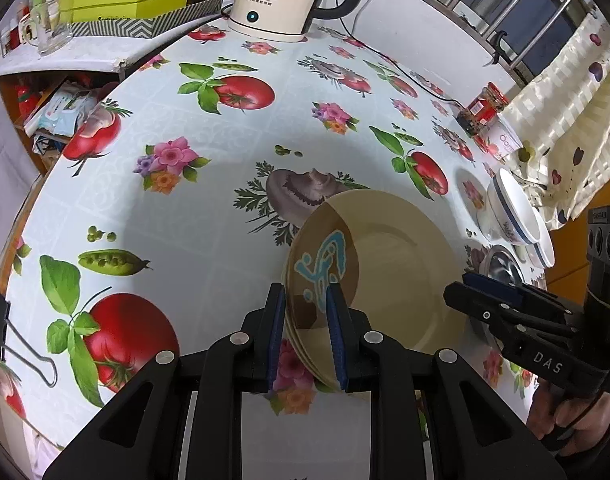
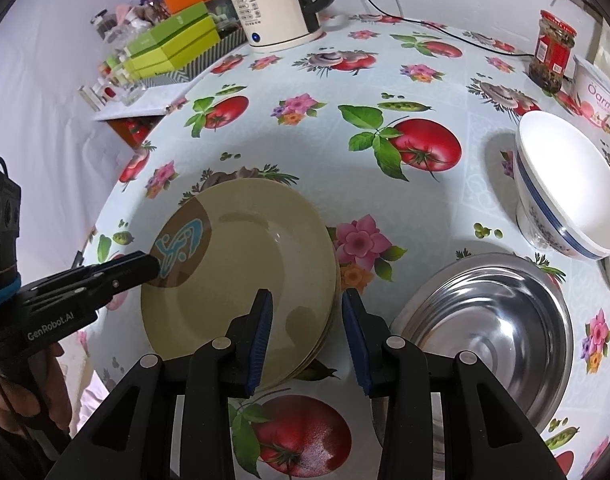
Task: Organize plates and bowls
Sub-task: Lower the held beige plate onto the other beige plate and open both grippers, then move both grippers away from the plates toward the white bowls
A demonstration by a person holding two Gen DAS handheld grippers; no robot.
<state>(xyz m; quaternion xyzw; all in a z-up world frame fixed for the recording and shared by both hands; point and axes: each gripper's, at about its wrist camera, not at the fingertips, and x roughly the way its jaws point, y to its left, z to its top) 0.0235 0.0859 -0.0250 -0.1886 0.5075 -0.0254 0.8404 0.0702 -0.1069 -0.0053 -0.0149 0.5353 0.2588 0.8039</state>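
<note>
The plates [image 2: 241,276] sit stacked at the centre left of the right wrist view, beside a steel bowl [image 2: 489,320] at lower right. The left gripper [image 1: 305,320] straddles the stack's rim with narrow jaws; whether its pads press I cannot tell. The right gripper [image 2: 307,332] stands part open over the opposite rim, not gripping.

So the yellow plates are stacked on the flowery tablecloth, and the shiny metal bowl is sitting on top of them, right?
Not quite. The round beige-yellow plates are stacked on the flowery tablecloth, but the shiny round metal bowl is not on top of them. It sits beside the stack on the cloth, as the right wrist view shows.
</note>
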